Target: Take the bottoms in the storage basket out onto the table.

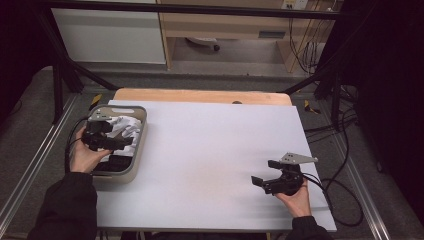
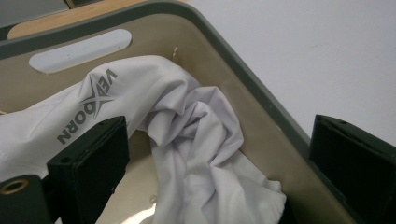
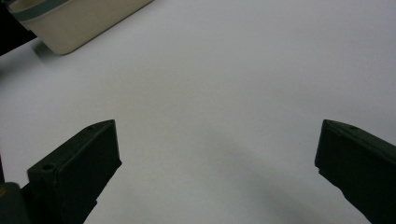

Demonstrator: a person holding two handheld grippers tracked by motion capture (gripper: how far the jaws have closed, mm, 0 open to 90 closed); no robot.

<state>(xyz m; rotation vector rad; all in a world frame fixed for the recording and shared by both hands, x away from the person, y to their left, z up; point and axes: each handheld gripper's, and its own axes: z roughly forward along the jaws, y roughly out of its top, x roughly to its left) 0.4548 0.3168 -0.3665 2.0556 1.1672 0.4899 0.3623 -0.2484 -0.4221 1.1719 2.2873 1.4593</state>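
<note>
From the high view I have my left claw (image 1: 116, 141) hanging over the basket (image 1: 141, 131) at the left edge of the table (image 1: 215, 150), poised above the crumpled white shirt (image 1: 125, 126) that lies inside it; I judge I am lining up for a pick, which is why the claw sits directly over the cloth rather than off to the side. My right claw (image 1: 264, 181) rests low on the bare table well apart from the basket, parked there, I think, so it is out of the way and ready to receive or spread the garment on open surface. In the left gripper view the jaws stand wide apart with nothing between them touching either pad, so this claw is open; the white shirt (image 2: 187, 140) lies bunched just ahead of and between the jaws, its grey printed logo (image 2: 88, 105) up near the left jaw, and the basket (image 2: 243, 79) wall curves round beyond the cloth and close beside the right jaw, so I would have to dip in clear of that rim. In the right gripper view the jaws are likewise spread and empty over plain white table (image 3: 219, 93), with a corner of the basket (image 3: 74, 23) far ahead and to the left.
</note>
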